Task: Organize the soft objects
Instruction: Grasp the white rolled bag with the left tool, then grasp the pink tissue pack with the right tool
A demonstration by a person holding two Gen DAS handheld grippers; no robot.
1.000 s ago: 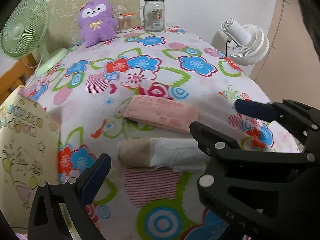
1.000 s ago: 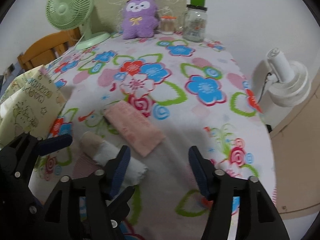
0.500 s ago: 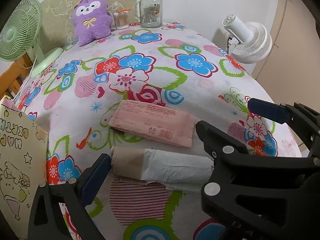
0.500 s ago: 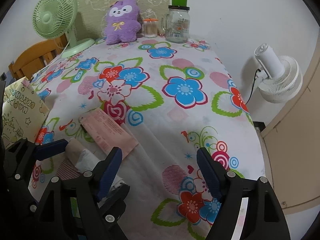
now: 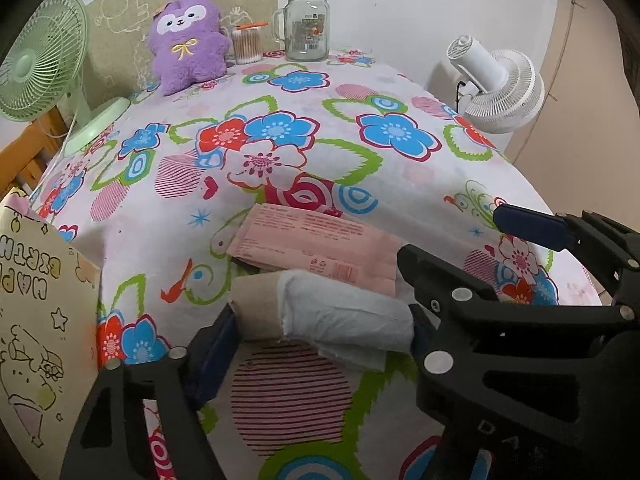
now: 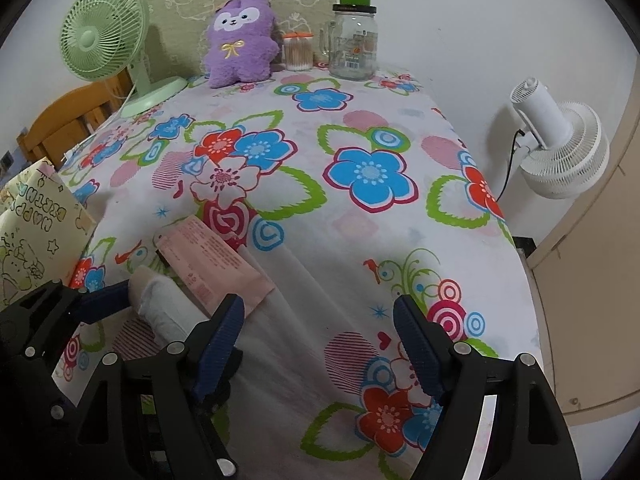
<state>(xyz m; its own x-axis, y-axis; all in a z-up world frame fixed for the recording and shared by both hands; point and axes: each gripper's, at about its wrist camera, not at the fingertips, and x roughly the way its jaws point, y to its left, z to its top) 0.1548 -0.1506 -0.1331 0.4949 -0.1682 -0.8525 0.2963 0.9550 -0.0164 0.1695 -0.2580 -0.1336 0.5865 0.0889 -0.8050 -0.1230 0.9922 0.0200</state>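
A nearly spent paper roll [image 5: 320, 312], brown core with white tissue, lies near the front of the flowered table. My left gripper [image 5: 316, 332] has closed its jaws on the two ends of the roll. A flat pink tissue pack [image 5: 316, 248] lies just behind the roll. A purple plush toy [image 5: 186, 40] sits at the far edge. My right gripper [image 6: 320, 332] is open and empty above the front of the table, to the right of the roll [image 6: 160, 308] and the pink pack [image 6: 212, 264]. The plush also shows in the right wrist view [image 6: 240, 40].
A glass jar with a green lid [image 5: 308, 24] and a cotton swab tub [image 5: 248, 44] stand at the back. A green fan [image 5: 40, 76] stands back left, a white fan [image 5: 496, 80] off the right edge. A printed paper bag [image 5: 36, 320] stands at front left.
My left gripper moved forward and down and closed on the paper roll. My right gripper drew back and stayed open.
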